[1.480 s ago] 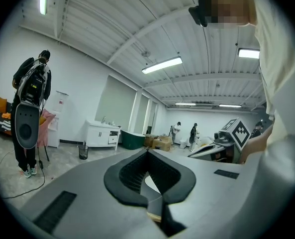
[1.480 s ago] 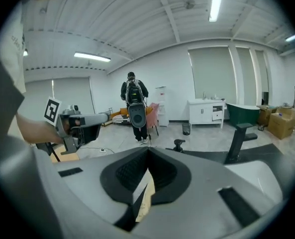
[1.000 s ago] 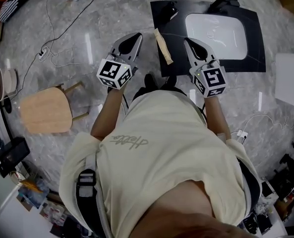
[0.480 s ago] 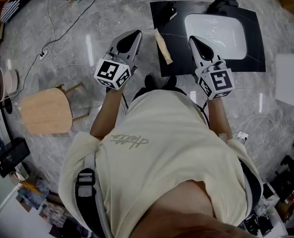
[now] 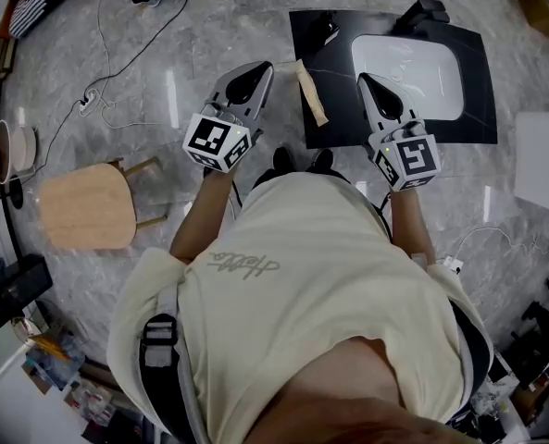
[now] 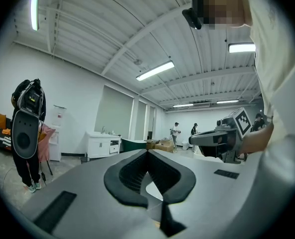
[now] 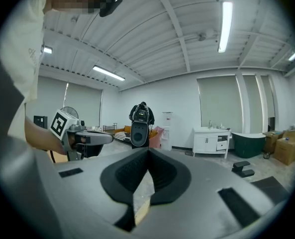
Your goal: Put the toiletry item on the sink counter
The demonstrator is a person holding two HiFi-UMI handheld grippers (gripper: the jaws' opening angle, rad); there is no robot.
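The black sink counter point(image 5: 330, 128) with its white basin point(image 5: 408, 63) lies on the floor ahead of me. A long tan toiletry item point(image 5: 311, 92) rests slanted on the counter's left edge. My left gripper point(image 5: 258, 67) hovers left of the counter, over the marble floor. It is shut and holds nothing. My right gripper point(image 5: 364, 80) hangs over the counter by the basin's left rim, also shut and empty. In the left gripper view the jaw tips point(image 6: 147, 151) meet. In the right gripper view the jaw tips point(image 7: 148, 150) meet as well. The tan item lies between the two grippers, touched by neither.
A wooden stool point(image 5: 84, 206) stands at the left and cables point(image 5: 117, 54) trail over the floor behind it. A white box point(image 5: 542, 160) sits right of the counter. A black faucet piece point(image 5: 422, 12) is at the counter's far edge. A white cabinet point(image 7: 212, 141) stands far off.
Both grippers have drifted a little to the right and forward, the right one further over the counter. Their jaws stay shut and empty.
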